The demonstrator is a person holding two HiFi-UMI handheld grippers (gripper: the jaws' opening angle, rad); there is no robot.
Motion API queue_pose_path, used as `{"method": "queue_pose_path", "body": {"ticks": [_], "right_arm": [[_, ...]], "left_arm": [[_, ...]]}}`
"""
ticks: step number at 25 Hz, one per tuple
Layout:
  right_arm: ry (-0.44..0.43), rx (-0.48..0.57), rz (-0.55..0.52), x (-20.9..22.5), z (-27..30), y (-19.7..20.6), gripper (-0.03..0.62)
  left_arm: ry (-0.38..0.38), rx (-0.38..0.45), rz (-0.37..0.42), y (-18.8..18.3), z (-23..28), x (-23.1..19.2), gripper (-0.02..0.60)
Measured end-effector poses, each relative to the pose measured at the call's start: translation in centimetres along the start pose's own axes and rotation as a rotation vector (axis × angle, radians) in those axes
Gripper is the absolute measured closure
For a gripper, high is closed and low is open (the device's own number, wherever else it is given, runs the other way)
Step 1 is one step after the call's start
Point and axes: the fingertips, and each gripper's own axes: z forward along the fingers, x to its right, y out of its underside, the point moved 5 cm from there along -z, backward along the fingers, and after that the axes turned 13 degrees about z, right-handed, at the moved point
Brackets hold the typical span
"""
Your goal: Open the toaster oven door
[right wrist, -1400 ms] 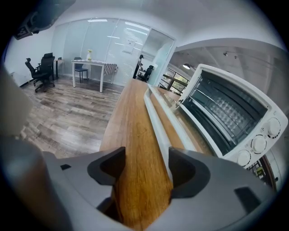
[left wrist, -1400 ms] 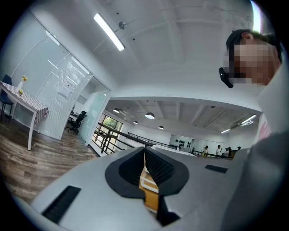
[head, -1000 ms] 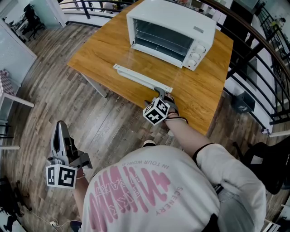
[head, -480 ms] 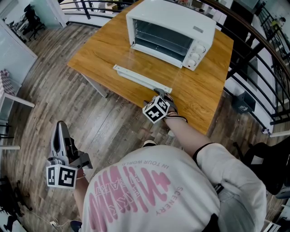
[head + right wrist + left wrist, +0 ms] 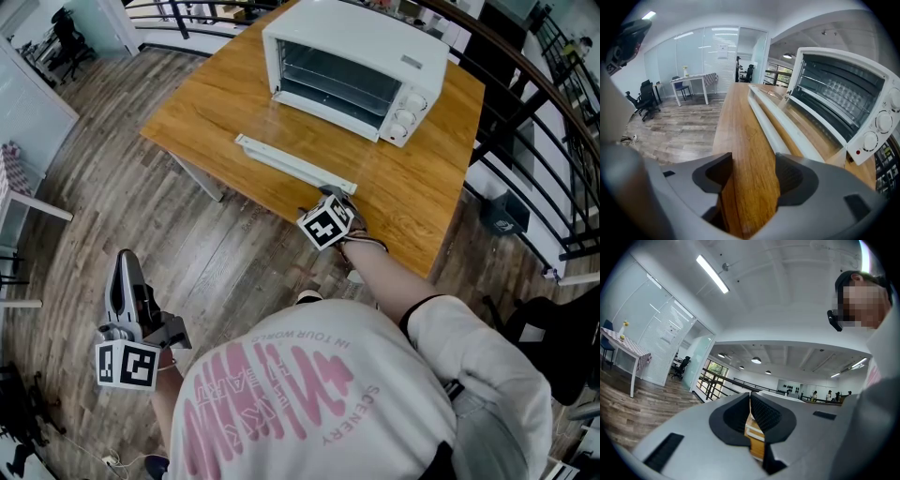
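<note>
The white toaster oven [image 5: 352, 66] stands at the back of the wooden table [image 5: 216, 103]. Its glass door [image 5: 314, 141] lies folded down flat, with the white handle bar [image 5: 291, 161] along the front. My right gripper [image 5: 330, 194] hovers at the handle's right end, tilted down at the table; it is open, its jaws have just been closing a little, and nothing sits between them. In the right gripper view the right gripper [image 5: 753, 176] shows only bare wood between its jaws, with the door [image 5: 801, 126] and oven [image 5: 843, 89] ahead. My left gripper [image 5: 122, 267] is shut, held low over the floor; its closed jaws also show in the left gripper view [image 5: 750, 401].
A dark metal railing [image 5: 534, 122] curves past the table's right side, and a black chair [image 5: 562, 337] stands near my right elbow. Wood-plank floor [image 5: 112, 187] lies left of the table. A small table with a chequered cloth [image 5: 623, 341] stands far left.
The right gripper has rolled slightly in place beside the handle end, its marker cube turning. The left gripper and the oven door have not moved.
</note>
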Motion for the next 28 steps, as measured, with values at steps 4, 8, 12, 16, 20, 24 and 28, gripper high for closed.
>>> {"method": "queue_pose_path", "body": {"ticks": [4,8,12,16,20,24,28], "right_arm": [[-0.031,-0.010,0.074,0.35,0.23,0.12,0.327],[-0.046,-0.008,0.103,0.22,0.28,0.20,0.329],[-0.060,-0.015,0.131,0.32,0.37,0.21,0.333],[-0.081,-0.021,0.169,0.38,0.51,0.32,0.335],[-0.092,-0.032,0.194,0.33,0.49,0.43,0.338],[-0.090,-0.028,0.187,0.38,0.47,0.34,0.338],[-0.081,-0.028,0.179,0.26,0.40,0.24,0.336]], "left_arm": [[-0.002,-0.003,0.000,0.11,0.26,0.00,0.558],[0.000,-0.005,-0.002,0.27,0.39,-0.06,0.558],[0.004,-0.002,-0.002,0.18,0.60,0.05,0.558],[0.006,-0.003,-0.001,0.26,0.85,0.20,0.558],[0.003,0.000,0.000,0.15,0.83,0.14,0.558],[0.003,-0.001,0.002,0.13,0.79,0.20,0.558],[-0.002,0.000,0.002,0.10,0.57,0.07,0.558]]}}
